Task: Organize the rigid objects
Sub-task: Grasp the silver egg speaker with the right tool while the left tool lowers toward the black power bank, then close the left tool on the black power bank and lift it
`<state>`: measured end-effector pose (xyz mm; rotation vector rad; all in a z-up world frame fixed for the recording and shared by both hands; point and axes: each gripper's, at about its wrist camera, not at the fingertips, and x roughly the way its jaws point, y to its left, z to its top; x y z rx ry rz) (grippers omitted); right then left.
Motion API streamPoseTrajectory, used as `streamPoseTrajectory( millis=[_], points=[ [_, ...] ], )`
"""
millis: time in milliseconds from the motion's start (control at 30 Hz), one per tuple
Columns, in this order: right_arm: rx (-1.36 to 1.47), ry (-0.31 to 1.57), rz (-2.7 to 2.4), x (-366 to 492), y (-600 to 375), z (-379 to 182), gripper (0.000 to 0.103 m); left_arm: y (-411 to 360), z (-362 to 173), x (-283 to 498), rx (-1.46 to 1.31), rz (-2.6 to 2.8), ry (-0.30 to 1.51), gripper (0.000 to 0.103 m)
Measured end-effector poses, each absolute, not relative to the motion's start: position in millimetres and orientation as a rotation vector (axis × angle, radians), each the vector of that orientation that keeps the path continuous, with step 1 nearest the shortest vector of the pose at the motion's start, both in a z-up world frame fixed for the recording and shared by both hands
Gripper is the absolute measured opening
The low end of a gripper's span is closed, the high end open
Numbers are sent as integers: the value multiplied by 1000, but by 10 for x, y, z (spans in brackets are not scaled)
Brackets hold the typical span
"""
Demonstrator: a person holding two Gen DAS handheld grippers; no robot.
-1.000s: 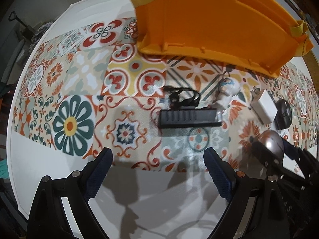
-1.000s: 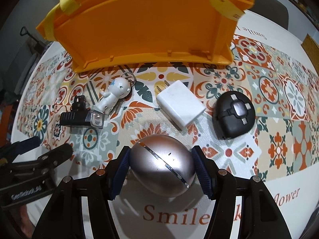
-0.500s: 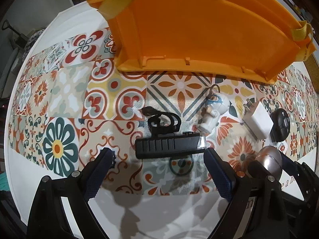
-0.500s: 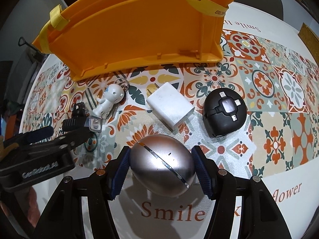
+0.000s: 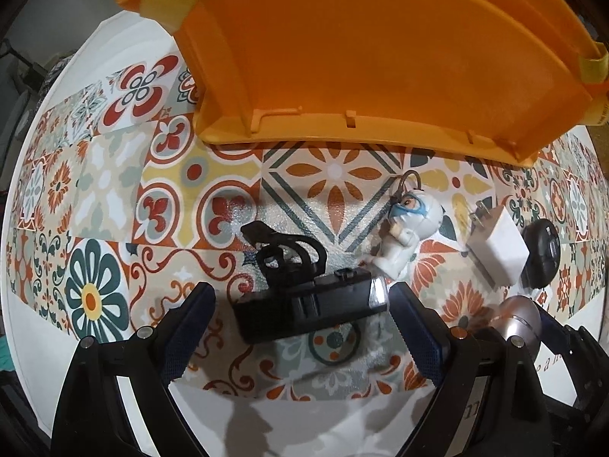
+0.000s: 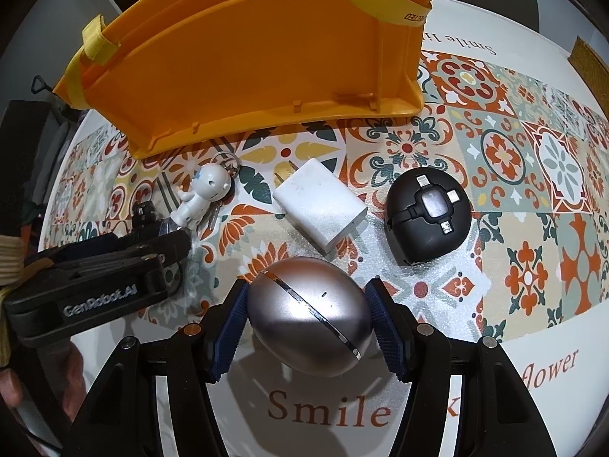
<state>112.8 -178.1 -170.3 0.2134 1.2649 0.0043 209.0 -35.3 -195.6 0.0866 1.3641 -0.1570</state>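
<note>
Glossily, the silver egg-shaped case [image 6: 310, 314] sits clamped in the right gripper [image 6: 308, 320]; left gripper [image 5: 300, 318] gapes around a boxy black light [image 5: 304, 310].

Bin [image 6: 247, 64] at back of table [image 6: 514, 342]; in front of it, left to right: bike light [image 5: 304, 308], figurine keychain [image 6: 205, 194], charger [image 6: 323, 205], cable reel [image 6: 426, 221]; egg-shaped case [image 6: 308, 316] nearest, before charger.

The orange bin [image 5: 380, 57], beyond the left gripper [image 5: 300, 304], runs off the top edge. That gripper hides most of the black bike light [image 6: 146, 217] in the right wrist view. The silver case [image 5: 521, 320], right of those tongs, is blurred.
</note>
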Motion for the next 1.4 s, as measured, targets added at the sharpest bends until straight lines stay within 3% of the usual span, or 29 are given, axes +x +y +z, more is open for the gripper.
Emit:
streamPoseTrajectory(
  millis=[333, 633, 1400],
  points=[
    [198, 1260, 0, 1137, -1775, -1672, 62, -298, -2004, 2117, 73, -179, 1333, 75],
    [176, 1253, -3, 1087, -1719, -1620, 62, -247, -1950, 1916, 89, -208, 1319, 74],
    [148, 1149, 8, 928, -1686, -1089, 62, 19, -1227, 1289, 77, -244, 1174, 74]
  ],
)
